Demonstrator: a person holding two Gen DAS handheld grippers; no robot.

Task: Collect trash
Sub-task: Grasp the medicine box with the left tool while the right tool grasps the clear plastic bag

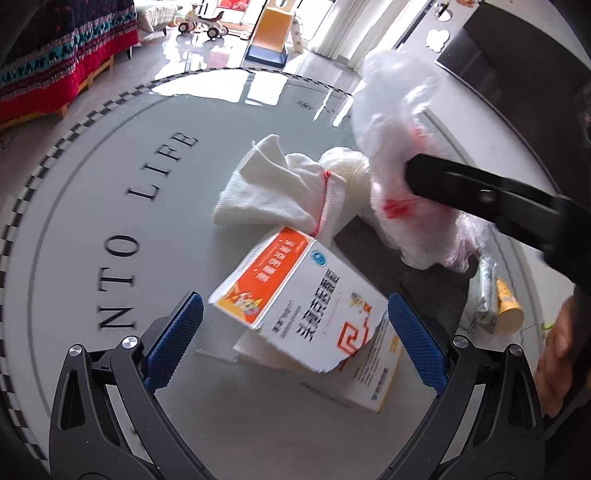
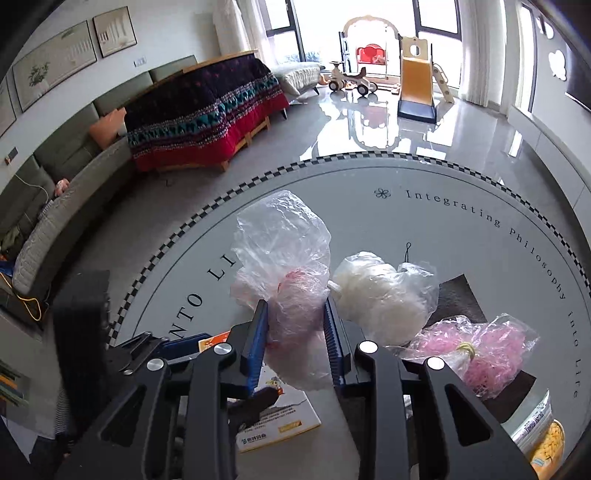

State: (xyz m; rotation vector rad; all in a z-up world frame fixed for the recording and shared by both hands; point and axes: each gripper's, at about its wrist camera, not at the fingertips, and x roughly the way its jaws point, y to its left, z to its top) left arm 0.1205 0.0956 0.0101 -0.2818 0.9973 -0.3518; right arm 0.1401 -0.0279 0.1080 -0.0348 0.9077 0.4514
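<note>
Ahead of the gripper, bright windows (image 2: 373,22) flood a glossy grey tiled floor (image 2: 369,125). A yellow toy slide (image 2: 415,79) stands before them. Off to its left, a green sofa (image 2: 74,173), a patterned red blanket (image 2: 207,118) and framed pictures (image 2: 55,62).

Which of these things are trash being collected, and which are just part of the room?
Trash: clear plastic bag held in the right gripper; medicine box between the open left gripper fingers; pink bag; white cloth.

Just there: round table; toy slide; sofa.

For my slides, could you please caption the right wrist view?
Right gripper clamps a clear plastic bag above the round table.
</note>
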